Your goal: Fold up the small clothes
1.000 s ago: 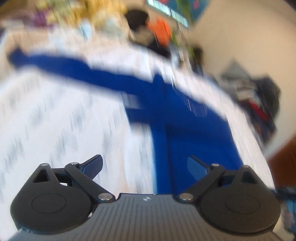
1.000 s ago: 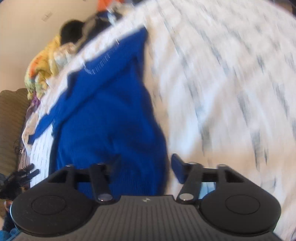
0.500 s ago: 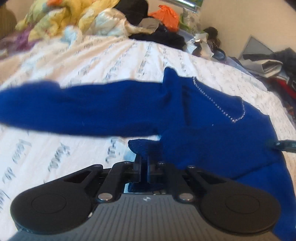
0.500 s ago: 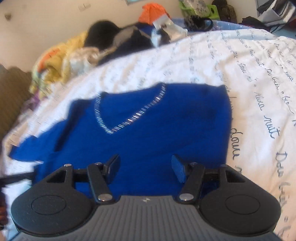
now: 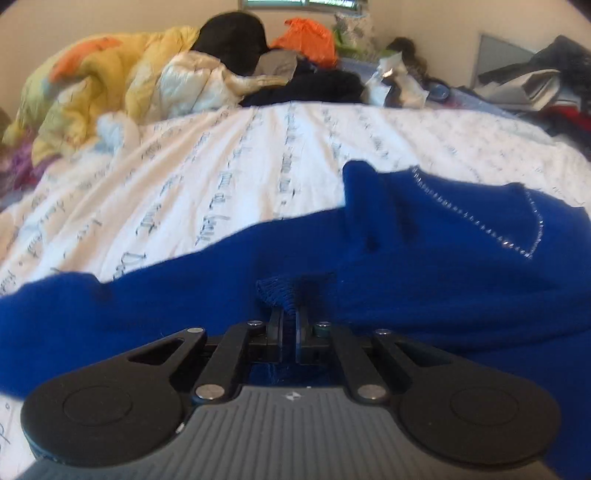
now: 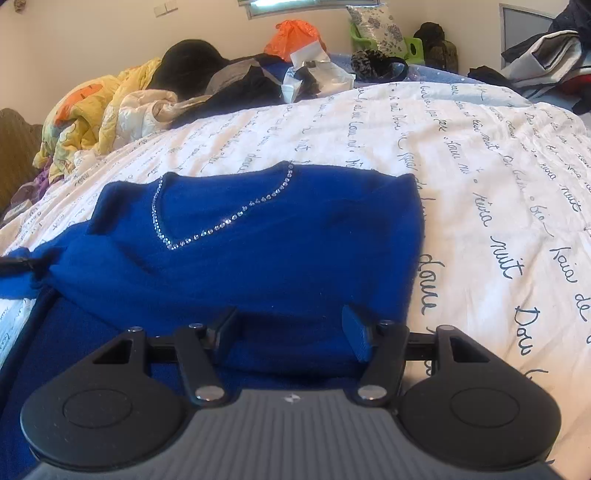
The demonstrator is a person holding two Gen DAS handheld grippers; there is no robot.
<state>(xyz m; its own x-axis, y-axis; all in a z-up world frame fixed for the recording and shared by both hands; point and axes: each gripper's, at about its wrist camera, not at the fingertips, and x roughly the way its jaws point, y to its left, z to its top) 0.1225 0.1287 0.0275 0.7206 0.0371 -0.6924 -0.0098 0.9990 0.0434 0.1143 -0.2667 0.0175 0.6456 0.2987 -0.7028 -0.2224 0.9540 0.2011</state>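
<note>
A royal blue knit sweater [image 6: 277, 240] with a rhinestone V neckline [image 6: 207, 232] lies face up on the bed. In the left wrist view the sweater [image 5: 424, 266] fills the lower half, and its long sleeve [image 5: 110, 314] runs off to the left. My left gripper [image 5: 289, 317] is shut on a ribbed edge of the sweater, which bunches up just past the pads. My right gripper [image 6: 290, 328] stands open low over the sweater's lower right part. Blue knit lies under and between its fingers, and the pads do not press on it.
The white bedsheet [image 6: 480, 184] with dark handwriting print spreads to the right and far side. A yellow quilt [image 5: 92, 92], black garments and an orange bag [image 6: 291, 33] are piled along the far edge. More clothes [image 6: 546, 55] are heaped at the far right.
The left gripper went from wide open to shut on the sweater's edge and drew nearer to the sleeve. Both views swung and settled. The right gripper's jaws stayed apart.
</note>
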